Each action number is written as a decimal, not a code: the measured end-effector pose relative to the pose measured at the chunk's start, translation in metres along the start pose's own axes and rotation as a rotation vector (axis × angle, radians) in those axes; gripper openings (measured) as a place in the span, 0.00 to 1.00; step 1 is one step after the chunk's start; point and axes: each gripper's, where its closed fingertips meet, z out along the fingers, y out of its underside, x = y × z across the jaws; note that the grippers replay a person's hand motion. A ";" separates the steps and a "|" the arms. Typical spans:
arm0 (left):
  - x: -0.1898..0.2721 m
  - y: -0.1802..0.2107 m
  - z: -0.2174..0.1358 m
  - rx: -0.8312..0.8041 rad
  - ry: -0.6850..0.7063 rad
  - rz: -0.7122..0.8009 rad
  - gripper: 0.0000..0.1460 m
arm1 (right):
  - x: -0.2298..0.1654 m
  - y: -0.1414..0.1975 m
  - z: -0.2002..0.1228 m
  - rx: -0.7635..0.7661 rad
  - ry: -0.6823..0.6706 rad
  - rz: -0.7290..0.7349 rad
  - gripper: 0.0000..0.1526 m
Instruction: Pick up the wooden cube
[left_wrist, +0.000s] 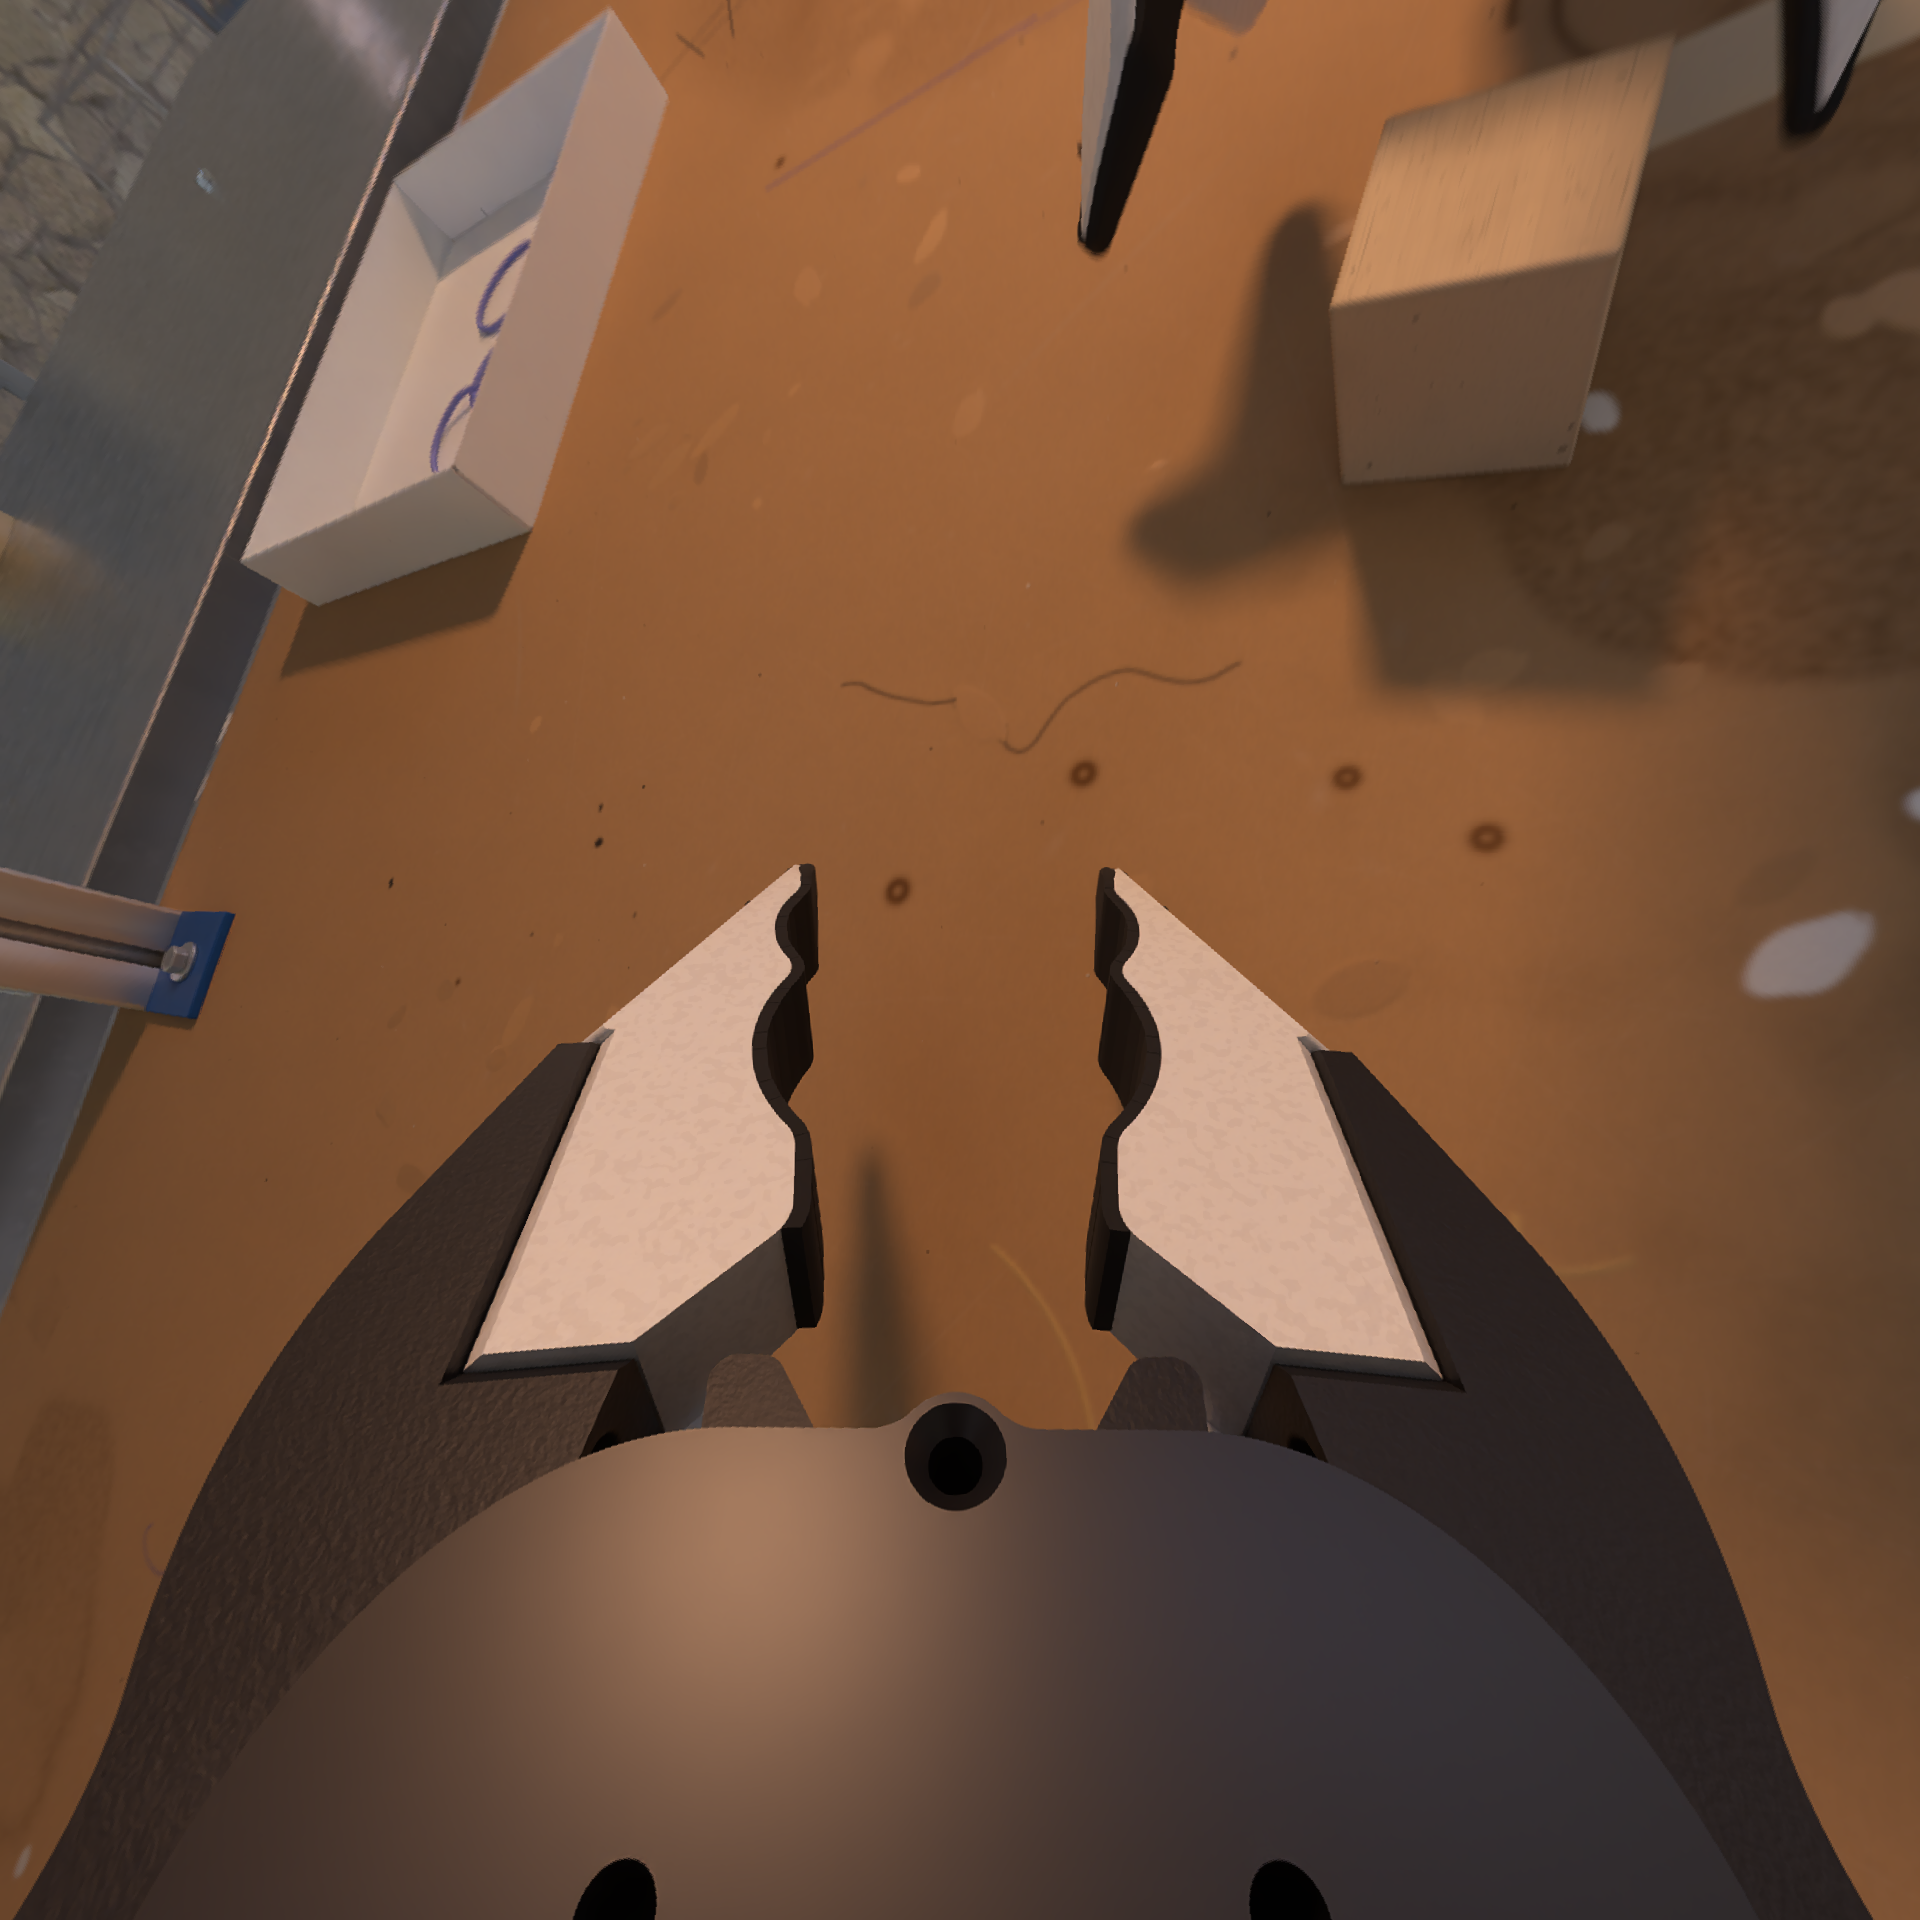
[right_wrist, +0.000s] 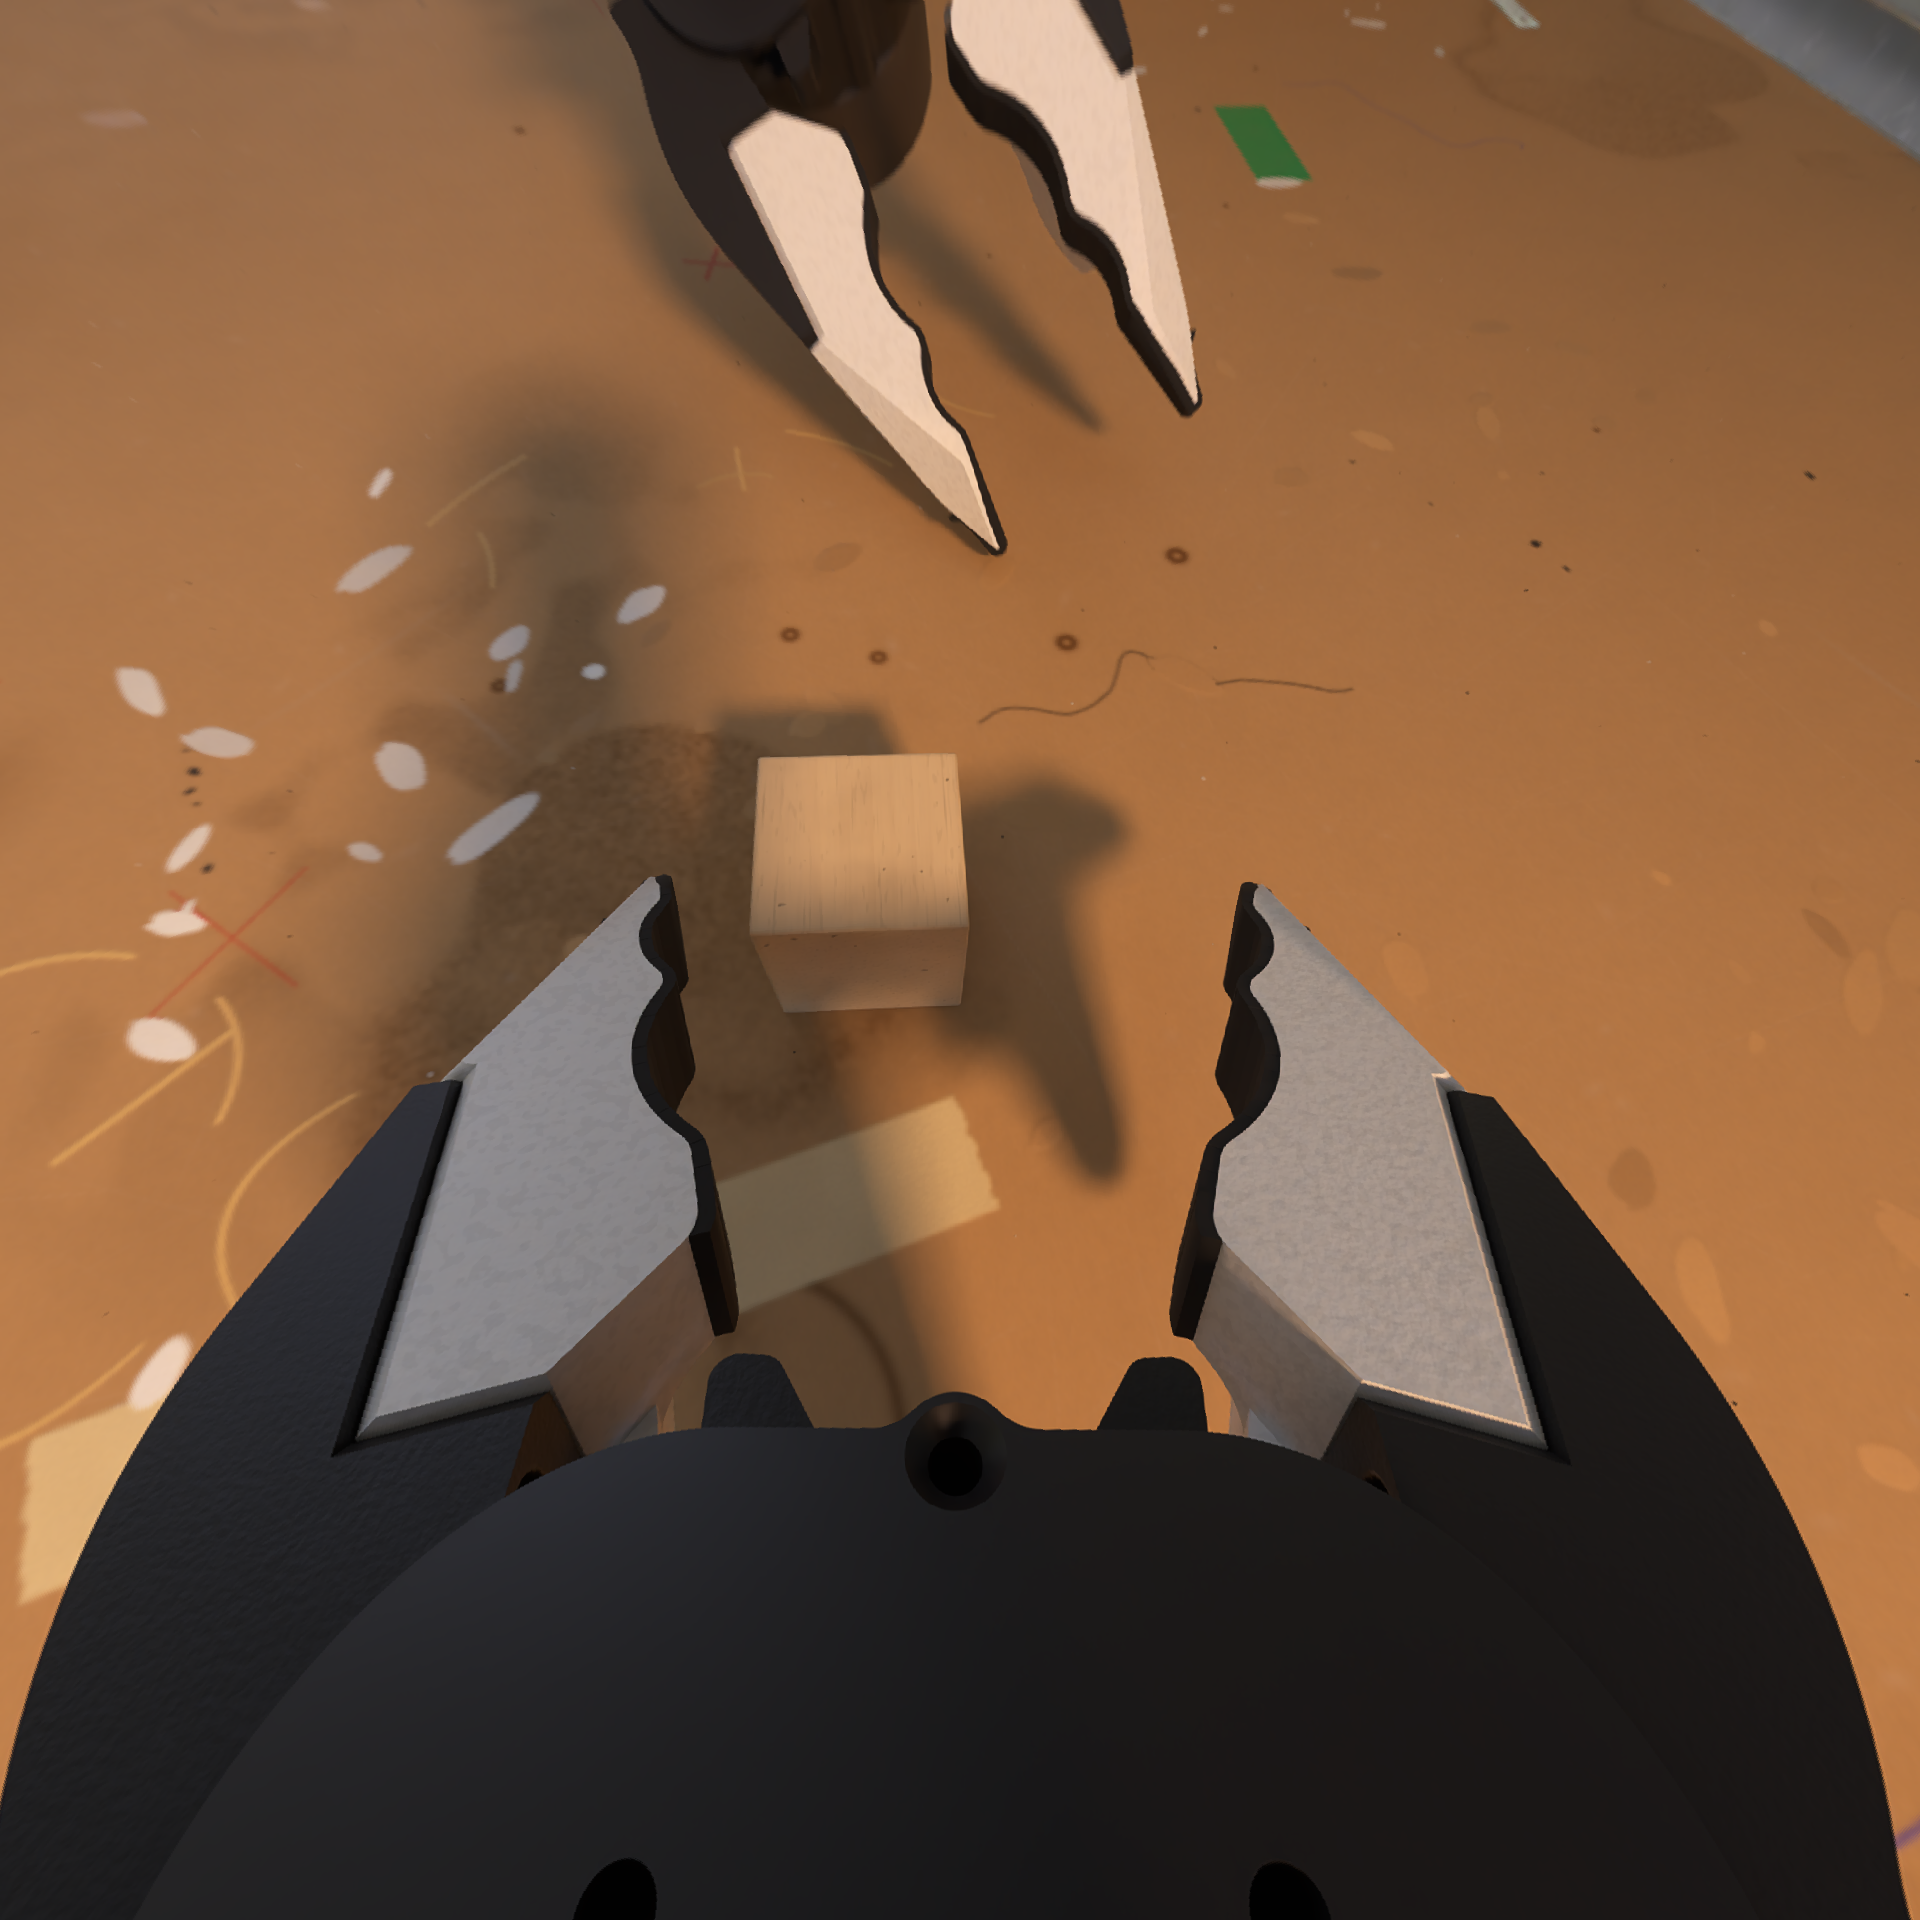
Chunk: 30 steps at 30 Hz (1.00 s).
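Two grippers: both are hanging over one brown table (right_wrist: 1558, 727), facing each other across the cube.
Table: it is lying scuffed and paint-flecked under everything; a white box (left_wrist: 447, 343) is sitting at 10 o'clock in the left wrist view, well apart from the cube.
Right gripper (right_wrist: 956, 883): its jaws are standing wide apart and holding nothing; the gap is looking wider than the cube.
Left gripper (left_wrist: 956, 868): its jaws are standing part open, narrower than the right one's, and are gripping nothing.
Cube from right gripper: the cube (right_wrist: 857, 883) is sitting on the table at 12 o'clock, a touch toward 11, just beyond the fingertips and level with them in the picture; it is not touching either finger.
Cube from left gripper: the cube (left_wrist: 1475, 281) is lying at 1 to 2 o'clock, well apart from the tips.
Nearer gripper: the right one is sitting far closer, so I judge the grasp is falling to it.
Cube axis: no long axis is showing, since the sides are looking equal; it is resting flat, one face turned squarely to the right gripper, its side faces running roughly along the fingers.
Coming move: the right gripper is probably needing a short advance downward and a slight shift toward 11 before closing.
Risk: the left finger of the right gripper is sitting nearer the cube and could be nudging it first.
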 end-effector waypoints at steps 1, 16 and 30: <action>0.000 -0.002 -0.001 0.014 0.002 -0.010 0.38 | 0.001 0.001 0.003 -0.016 0.008 -0.004 0.69; 0.059 -0.043 0.007 0.138 0.186 0.063 0.42 | 0.008 -0.013 0.016 0.010 0.092 -0.061 0.68; 0.073 -0.045 0.005 0.127 0.266 0.054 0.35 | -0.015 0.004 0.008 -0.077 0.014 -0.126 0.35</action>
